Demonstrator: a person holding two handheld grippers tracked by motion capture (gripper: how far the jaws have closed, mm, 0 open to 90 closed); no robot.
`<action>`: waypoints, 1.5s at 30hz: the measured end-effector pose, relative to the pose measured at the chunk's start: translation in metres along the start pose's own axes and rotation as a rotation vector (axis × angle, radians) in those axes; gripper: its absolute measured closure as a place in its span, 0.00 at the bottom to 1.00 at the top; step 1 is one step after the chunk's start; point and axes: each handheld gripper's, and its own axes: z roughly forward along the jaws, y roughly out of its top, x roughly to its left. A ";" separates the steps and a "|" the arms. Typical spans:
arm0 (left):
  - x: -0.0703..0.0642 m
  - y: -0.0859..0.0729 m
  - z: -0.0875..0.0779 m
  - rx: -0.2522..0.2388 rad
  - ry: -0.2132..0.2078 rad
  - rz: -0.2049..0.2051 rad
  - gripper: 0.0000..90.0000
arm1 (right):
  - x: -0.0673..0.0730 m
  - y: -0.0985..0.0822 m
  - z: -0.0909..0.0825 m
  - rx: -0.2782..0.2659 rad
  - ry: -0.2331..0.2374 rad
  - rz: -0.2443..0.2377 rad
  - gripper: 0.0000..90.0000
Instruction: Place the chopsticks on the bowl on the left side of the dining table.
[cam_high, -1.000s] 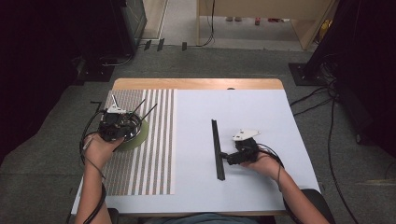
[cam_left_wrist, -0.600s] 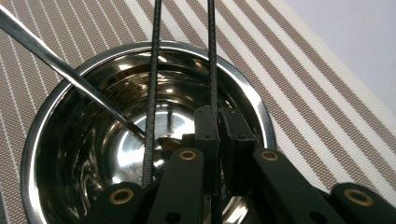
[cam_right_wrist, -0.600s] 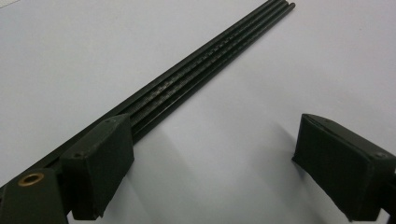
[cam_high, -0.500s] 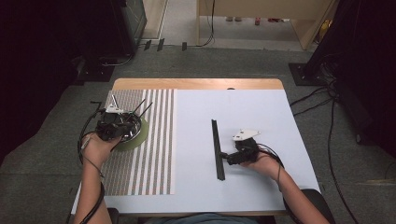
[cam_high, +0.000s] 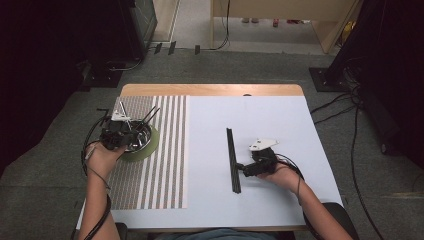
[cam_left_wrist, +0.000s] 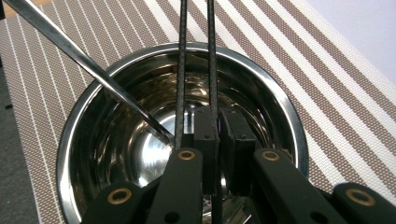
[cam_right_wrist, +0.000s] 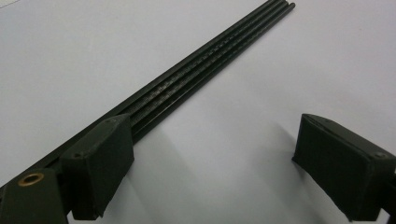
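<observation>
A steel bowl (cam_high: 144, 139) (cam_left_wrist: 280, 98) sits on a green coaster (cam_high: 151, 148) on the striped placemat (cam_high: 160, 170). My left gripper (cam_high: 120, 132) (cam_left_wrist: 219, 126) hovers over the bowl, shut on a thin black rod (cam_left_wrist: 211, 56) that runs between its pads. A second black rod (cam_left_wrist: 180, 70) lies along the left pad's outer side. A silver utensil handle (cam_left_wrist: 88, 65) (cam_high: 121, 107) leans in the bowl. My right gripper (cam_high: 241, 168) (cam_right_wrist: 210, 158) rests open on the white table. A bundle of black rods (cam_high: 231, 155) (cam_right_wrist: 210, 60) lies just outside its left jaw.
The placemat (cam_left_wrist: 327, 70) covers the left part of the white table top (cam_high: 280, 125), with a wooden strip (cam_high: 210, 90) along the far edge. Dark equipment and cables stand on the floor around the table.
</observation>
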 end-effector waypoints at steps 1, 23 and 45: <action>0.000 0.000 0.000 0.000 0.006 0.004 0.96 | 0.000 0.000 0.000 0.000 0.000 0.000 0.13; 0.004 -0.002 -0.002 -0.060 0.047 -0.023 0.64 | 0.000 0.000 0.000 0.000 0.000 0.000 0.13; 0.005 -0.007 0.013 -0.039 -0.002 -0.035 0.82 | 0.000 0.000 0.000 0.000 0.000 0.000 0.13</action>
